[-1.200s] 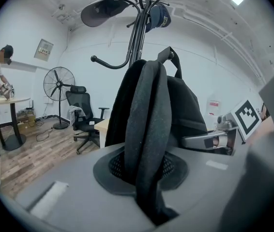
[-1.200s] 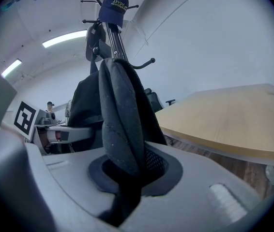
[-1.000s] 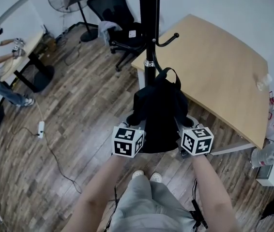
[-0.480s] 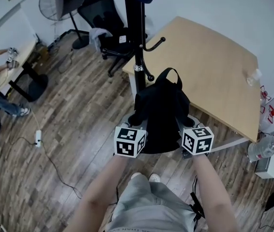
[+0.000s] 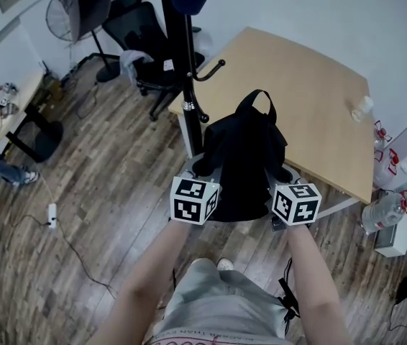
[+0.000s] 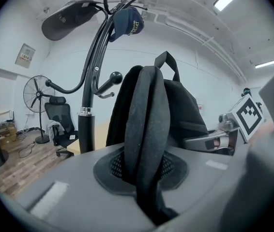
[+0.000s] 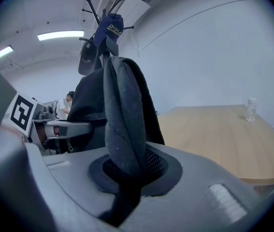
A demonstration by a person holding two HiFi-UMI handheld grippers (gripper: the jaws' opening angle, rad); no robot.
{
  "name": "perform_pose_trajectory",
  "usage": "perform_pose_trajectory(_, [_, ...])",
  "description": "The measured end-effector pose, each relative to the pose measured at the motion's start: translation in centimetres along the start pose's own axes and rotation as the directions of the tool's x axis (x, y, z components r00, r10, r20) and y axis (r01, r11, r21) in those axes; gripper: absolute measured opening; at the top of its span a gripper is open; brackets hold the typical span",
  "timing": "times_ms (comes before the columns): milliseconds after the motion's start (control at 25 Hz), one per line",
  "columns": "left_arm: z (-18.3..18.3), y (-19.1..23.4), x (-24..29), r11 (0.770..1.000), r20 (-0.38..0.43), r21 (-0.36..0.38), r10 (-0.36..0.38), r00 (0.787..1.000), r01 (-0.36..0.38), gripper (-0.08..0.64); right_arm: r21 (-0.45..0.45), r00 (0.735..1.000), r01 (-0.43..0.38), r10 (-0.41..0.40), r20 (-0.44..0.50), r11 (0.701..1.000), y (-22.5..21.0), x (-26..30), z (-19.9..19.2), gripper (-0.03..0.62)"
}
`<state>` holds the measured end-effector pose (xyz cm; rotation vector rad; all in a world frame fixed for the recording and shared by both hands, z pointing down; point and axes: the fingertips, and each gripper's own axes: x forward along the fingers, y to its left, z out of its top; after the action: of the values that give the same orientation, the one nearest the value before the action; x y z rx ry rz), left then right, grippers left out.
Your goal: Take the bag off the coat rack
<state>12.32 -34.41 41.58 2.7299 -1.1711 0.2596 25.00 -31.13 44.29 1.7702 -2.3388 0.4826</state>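
- My left tongs [image 5: 207,169] are clenched on the bag's [image 5: 243,157] left shoulder strap [image 6: 146,124]. The padded black band runs up from between the jaws, which pinch it tight.
- My right tongs [image 5: 279,177] are clenched in the same way on the right shoulder strap [image 7: 122,124], which stands up out of the jaws in a thick fold.
- The bag is black and hangs in the air between the two tongs, with its back towards me. Nothing else carries it.
- Its top loop [image 5: 257,100] stands upright and free, on no hook.
- The rack [image 5: 188,70] is a black pole just to the left of the bag. Its nearest hook [image 5: 211,68] points towards the bag but is apart from it in the head view.
- A dark blue cap [image 6: 127,23] hangs from the prongs at the top of the rack.
- Behind the bag is a pale wooden tabletop [image 5: 311,99]. The bag covers part of its near left corner in the head view, and I cannot tell whether it touches it.
- A small clear bottle [image 5: 362,107] stands near the tabletop's right edge, well away from the bag.
- A black office chair [image 5: 142,34] stands on the wooden floor [image 5: 95,192] beyond the rack.
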Motion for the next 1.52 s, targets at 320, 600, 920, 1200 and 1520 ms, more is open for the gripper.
perform_pose_trajectory(320, [4.1,-2.3,1.1,0.998,0.059,0.039,-0.045,0.997,0.043,0.067,-0.018,0.996,0.051,-0.049,0.072,0.999,-1.8,-2.5,3.5,0.038])
perform_pose_trajectory(600, [7.7,-4.1,1.1,0.994,0.126,0.082,-0.079,0.989,0.069,0.067,-0.037,0.985,0.094,-0.088,0.147,0.995,-2.5,-5.1,6.7,0.038])
perform_pose_trajectory(920, [11.1,-5.5,0.9,0.987,0.186,0.138,-0.107,0.977,0.082,0.067,-0.073,0.973,0.124,-0.106,0.204,0.990,-2.7,-7.1,9.5,0.037])
perform_pose_trajectory(1200, [14.3,-6.8,0.3,0.978,0.245,0.191,-0.131,0.961,0.085,0.067,-0.114,0.957,0.159,-0.125,0.262,0.981,-2.5,-9.0,12.1,0.035])
perform_pose_trajectory(1520, [16.6,-7.6,-0.1,0.972,0.292,0.220,-0.149,0.945,0.085,0.066,-0.144,0.939,0.201,-0.149,0.310,0.969,-2.4,-10.3,14.2,0.035])
